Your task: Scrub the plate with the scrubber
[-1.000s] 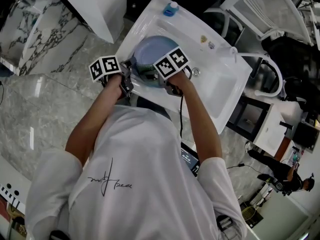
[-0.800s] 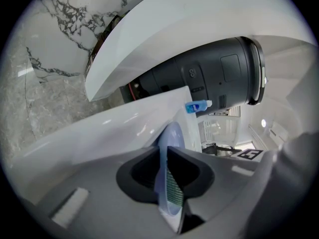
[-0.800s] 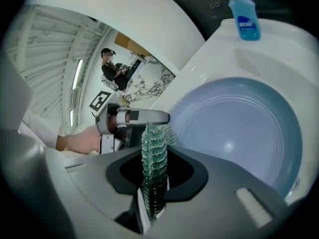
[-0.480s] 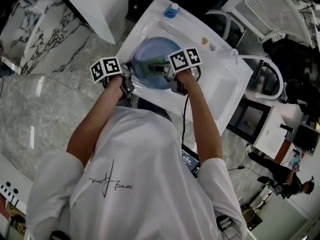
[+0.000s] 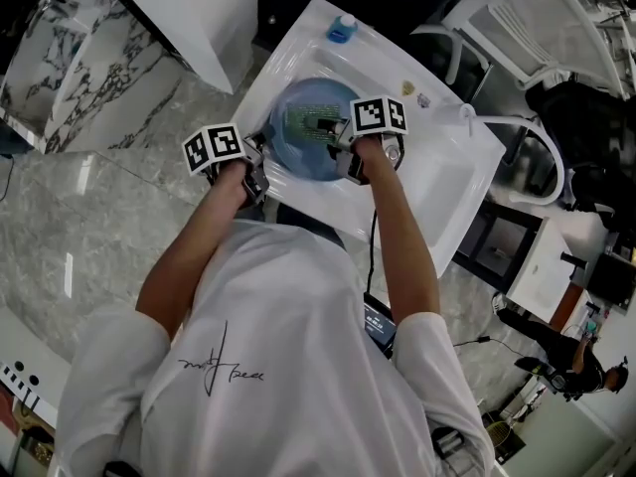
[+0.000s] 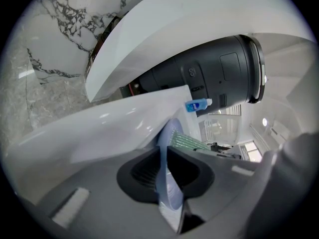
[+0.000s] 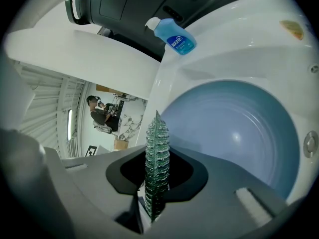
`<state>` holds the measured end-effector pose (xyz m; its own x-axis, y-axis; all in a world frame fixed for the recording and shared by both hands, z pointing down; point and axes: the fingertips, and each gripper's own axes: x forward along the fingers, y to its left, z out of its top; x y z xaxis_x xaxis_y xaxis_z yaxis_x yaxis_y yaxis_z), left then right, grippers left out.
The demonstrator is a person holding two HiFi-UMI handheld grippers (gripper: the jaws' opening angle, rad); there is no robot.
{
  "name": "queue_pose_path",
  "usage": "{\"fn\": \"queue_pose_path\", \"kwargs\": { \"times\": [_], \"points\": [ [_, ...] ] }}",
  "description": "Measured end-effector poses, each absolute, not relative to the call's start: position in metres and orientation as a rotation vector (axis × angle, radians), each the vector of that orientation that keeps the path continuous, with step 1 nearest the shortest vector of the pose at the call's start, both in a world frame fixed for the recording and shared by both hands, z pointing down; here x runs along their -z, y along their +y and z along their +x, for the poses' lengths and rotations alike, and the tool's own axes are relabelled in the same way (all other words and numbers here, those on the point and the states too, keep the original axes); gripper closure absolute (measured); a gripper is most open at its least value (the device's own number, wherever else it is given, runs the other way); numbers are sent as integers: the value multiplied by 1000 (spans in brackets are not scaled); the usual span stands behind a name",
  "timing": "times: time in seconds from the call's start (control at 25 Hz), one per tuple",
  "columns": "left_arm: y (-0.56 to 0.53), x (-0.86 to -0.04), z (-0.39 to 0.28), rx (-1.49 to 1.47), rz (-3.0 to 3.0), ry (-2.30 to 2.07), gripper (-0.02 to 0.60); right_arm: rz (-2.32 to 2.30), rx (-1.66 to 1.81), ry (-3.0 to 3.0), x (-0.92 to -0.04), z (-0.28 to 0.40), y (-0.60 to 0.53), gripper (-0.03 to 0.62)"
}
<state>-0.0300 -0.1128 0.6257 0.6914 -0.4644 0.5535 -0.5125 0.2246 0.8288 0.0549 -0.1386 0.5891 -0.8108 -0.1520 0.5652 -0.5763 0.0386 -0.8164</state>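
Observation:
A light blue plate stands tilted in the white sink. My left gripper is shut on the plate's near left rim; in the left gripper view the plate runs edge-on between the jaws of that gripper. My right gripper is shut on a green mesh scrubber that lies against the plate's face. The right gripper view has the scrubber upright in this gripper, with the plate's hollow just beyond it.
A small blue bottle rests on the sink's far rim, also seen as a bottle in the right gripper view. The sink drain sits to the plate's right. Marble counter lies left, and a white chair stands behind.
My right gripper has carried the scrubber rightward and farther over the plate's face. The left gripper has kept its hold on the rim almost in place.

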Motion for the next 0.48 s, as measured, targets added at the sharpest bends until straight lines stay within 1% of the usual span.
{"fn": "queue_pose_path", "kwargs": {
  "times": [0.48],
  "points": [
    [-112, -625, -30, -51, 1405, -903, 485, 774, -1913, -1948, -607, 55, -153, 530]
  ]
}}
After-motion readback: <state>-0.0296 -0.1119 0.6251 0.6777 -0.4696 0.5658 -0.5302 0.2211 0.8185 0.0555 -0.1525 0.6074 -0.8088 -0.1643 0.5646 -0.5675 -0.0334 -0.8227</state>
